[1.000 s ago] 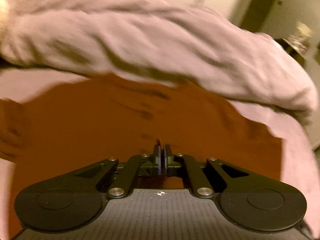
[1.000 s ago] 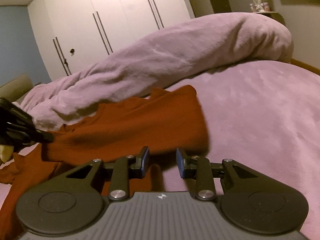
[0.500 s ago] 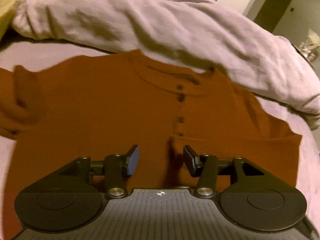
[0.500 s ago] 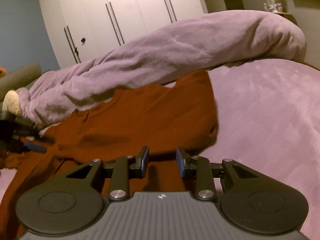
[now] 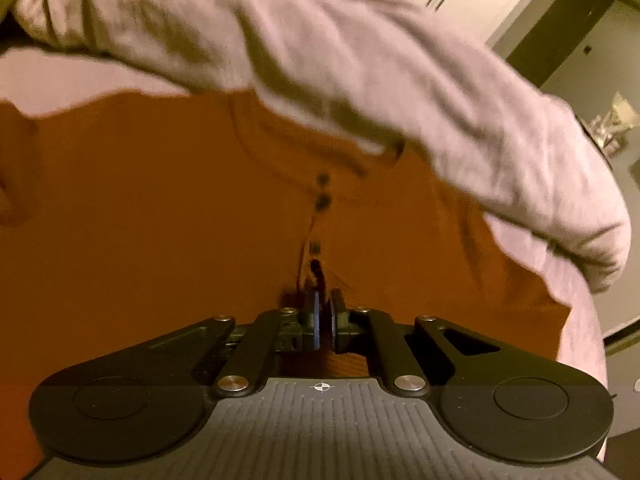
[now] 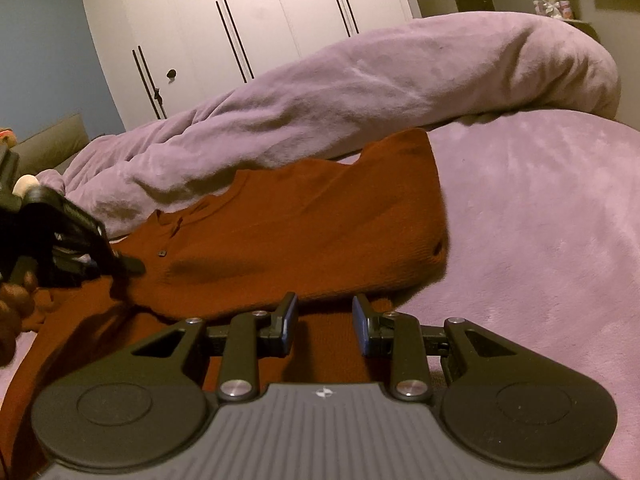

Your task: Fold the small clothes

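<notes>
1. Rust-orange knitted henley top with a short button placket (image 5: 180, 208) lies spread on the lilac plush bed cover (image 6: 540, 220), its collar tucked against the rolled lilac duvet (image 6: 360, 84) behind it, and its right side already folded in over the body.
2. Left gripper (image 5: 323, 322) has its fingers pressed together, pinching a small ridge of the top's fabric just below the lowest button (image 5: 316, 266).
3. Right gripper (image 6: 325, 322) hovers over the lower hem with its fingers spread and nothing between them.
4. Step in hand appears to be securing the cloth at the centre front for the next fold. To do it well, the pinch should take both layers, not only the placket edge, or the top layer may slide when lifted.
5. Right gripper would best close on the hem beside the folded edge, so both grippers lift evenly and the fold line stays straight.
6. Pulling away from the duvet seems wise, since the collar sits under its overhang and could drag.
7. Compared with half a second ago, the left fingers have gone from spread to clamped on the fabric, and the left gripper has moved closer to the buttons.
8. Right gripper is open as before, with the top slightly flatter in its view.
</notes>
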Available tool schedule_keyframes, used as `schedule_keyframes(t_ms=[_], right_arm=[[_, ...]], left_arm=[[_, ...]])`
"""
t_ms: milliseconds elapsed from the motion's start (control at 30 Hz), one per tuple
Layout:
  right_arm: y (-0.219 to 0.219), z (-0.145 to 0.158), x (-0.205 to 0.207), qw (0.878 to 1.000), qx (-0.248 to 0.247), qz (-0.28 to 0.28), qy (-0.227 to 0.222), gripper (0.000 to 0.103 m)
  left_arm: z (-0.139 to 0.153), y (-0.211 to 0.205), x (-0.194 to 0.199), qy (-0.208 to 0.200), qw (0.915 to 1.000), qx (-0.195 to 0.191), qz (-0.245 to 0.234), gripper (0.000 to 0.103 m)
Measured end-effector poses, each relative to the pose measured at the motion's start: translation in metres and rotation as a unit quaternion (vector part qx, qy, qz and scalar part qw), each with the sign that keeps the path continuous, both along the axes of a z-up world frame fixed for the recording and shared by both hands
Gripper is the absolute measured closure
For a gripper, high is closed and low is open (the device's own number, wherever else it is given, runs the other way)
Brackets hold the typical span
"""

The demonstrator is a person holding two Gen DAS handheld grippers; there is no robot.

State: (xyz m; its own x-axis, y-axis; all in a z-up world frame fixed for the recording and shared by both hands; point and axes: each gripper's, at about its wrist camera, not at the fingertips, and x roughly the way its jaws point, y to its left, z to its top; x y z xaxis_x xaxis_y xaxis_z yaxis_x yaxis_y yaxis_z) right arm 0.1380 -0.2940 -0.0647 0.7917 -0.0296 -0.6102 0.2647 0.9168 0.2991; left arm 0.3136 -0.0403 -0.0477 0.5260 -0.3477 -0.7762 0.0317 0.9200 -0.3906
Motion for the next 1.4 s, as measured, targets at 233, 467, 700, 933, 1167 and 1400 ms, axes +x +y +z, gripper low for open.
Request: schedule_keyframes(t_ms=[233,467,700,933,1167,1400], right_arm=[[-0.004,0.004,0.001,0.999,0.041,0.001,-0.007,0.075],[0.003,0.006,0.021,0.995,0.095,0.023,-0.002,0.075],[-0.005,-0.004,0.044,0.992,0.122,-0.004,0.018,0.075],[-0.012,-0.019,0.078,0.984,0.176,-0.031,0.024,0.075],[-0.014,-0.024,0.094,0.986,0.157,-0.05,0.027,0.084],[-0.009,-0.01,0.095,0.997,0.057,-0.056,0.014,0.097]], left_arm=[[0.049,0.047,0.001,-0.076,0.9949,0.046,0.048,0.097],[0.04,0.091,0.009,-0.071,0.9883,0.092,0.099,0.096],[0.005,0.097,0.013,-0.036,0.9876,0.12,0.094,0.096],[-0.006,0.083,0.013,-0.038,0.9867,0.142,0.07,0.096],[-0.006,0.078,0.015,-0.043,0.9852,0.155,0.061,0.096],[-0.002,0.084,0.018,-0.052,0.9848,0.149,0.073,0.097]])
